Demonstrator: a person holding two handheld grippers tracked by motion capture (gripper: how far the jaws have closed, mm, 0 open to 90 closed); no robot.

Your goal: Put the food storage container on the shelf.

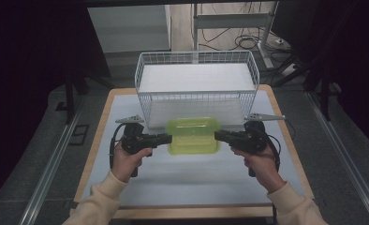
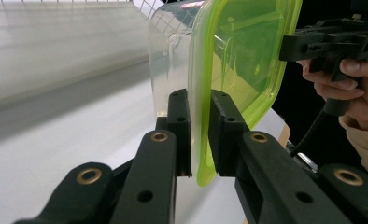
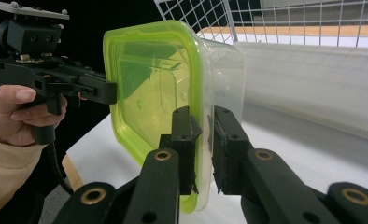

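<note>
Empty green-lidded container (image 1: 193,136) before wire basket (image 1: 196,84)

Container (image 1: 193,136) before basket (image 1: 196,101), between both claws.

The wire basket (image 1: 196,82) stands just behind the container (image 1: 193,136); the table (image 1: 192,183) in front lies free.

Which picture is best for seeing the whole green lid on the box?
The high view: the green lid faces the camera with all four edges showing, in front of the wire basket. The left gripper view and right gripper view show it edge-on, its rim pinched between black jaws, so part is cut off.
</note>
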